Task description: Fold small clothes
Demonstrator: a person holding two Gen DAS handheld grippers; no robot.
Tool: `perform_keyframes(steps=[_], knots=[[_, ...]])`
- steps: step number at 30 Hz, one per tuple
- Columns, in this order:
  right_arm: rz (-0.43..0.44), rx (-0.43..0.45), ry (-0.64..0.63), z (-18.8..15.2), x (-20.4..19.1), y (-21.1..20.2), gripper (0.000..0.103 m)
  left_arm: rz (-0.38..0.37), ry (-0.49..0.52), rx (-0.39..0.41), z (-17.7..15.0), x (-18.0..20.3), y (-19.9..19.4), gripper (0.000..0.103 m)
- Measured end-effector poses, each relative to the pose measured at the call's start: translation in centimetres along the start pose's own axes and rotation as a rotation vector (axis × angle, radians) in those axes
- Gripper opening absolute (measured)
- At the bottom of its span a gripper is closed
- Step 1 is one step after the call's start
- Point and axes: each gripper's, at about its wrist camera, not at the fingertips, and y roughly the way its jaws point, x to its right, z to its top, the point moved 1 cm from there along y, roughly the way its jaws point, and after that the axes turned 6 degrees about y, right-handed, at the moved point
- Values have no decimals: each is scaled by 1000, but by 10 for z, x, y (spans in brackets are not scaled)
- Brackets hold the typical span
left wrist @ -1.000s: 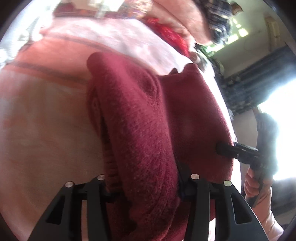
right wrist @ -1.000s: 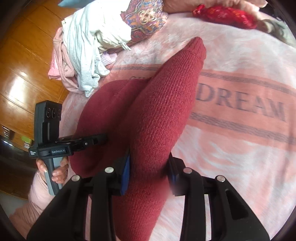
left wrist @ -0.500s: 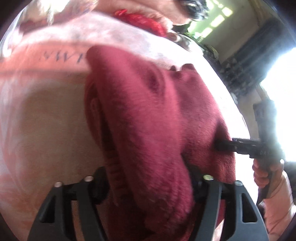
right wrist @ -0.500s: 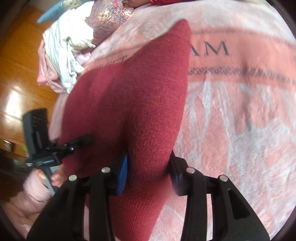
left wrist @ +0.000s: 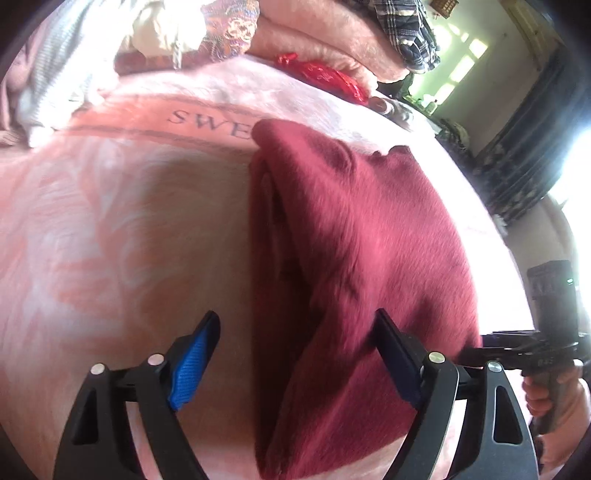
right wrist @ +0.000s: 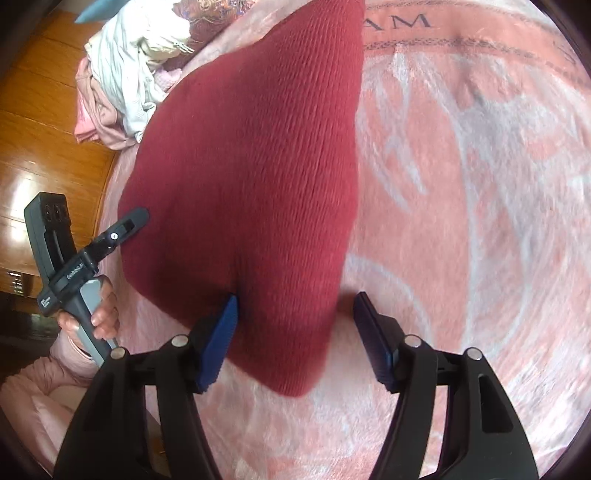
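A dark red knit garment (left wrist: 362, 258) lies folded on the pink blanket (left wrist: 110, 240); it also shows in the right wrist view (right wrist: 258, 166). My left gripper (left wrist: 295, 343) is open, its jaws spread wide around the garment's near edge, the left pad apart from the cloth. My right gripper (right wrist: 295, 317) is open too, its jaws either side of the garment's near corner. Each gripper shows in the other's view: the right one (left wrist: 480, 347) at the garment's right edge, the left one (right wrist: 129, 221) at its left edge.
A pile of clothes (right wrist: 125, 66) lies at the blanket's far left, also in the left wrist view (left wrist: 166, 33). A red pouch (left wrist: 325, 77) and folded pink bedding (left wrist: 314, 33) lie at the back. A wooden floor (right wrist: 33, 122) is beyond the bed's edge.
Both grippers have opened and let go of the red garment, which has dropped flat onto the blanket. Both have drawn back a little.
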Motion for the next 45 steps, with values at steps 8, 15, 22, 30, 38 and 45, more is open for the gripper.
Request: perform_keyframes(steps=[8,15,22,30,38,45], knots=[[-23,36,-86,-4,-20,-14,23,37,72,-14,-6,13,1,64],[-36,9,-36,-1,-2,10,26,27,61,-47,-17,8,19,72],[-150,83,-39,-15,-5,-37,71,66,-22,-68,-14,6,-4,84],[-334,314,-9,-43,-53,-114,90,259,-213,-17,-10,9,-86,92],[-356,435,-21,-74,-101,-147,91,345,23,12,-24,68,-139,99],[-323,393,33,-100,-99,-131,91,374,11,14,-47,66,-156,99]])
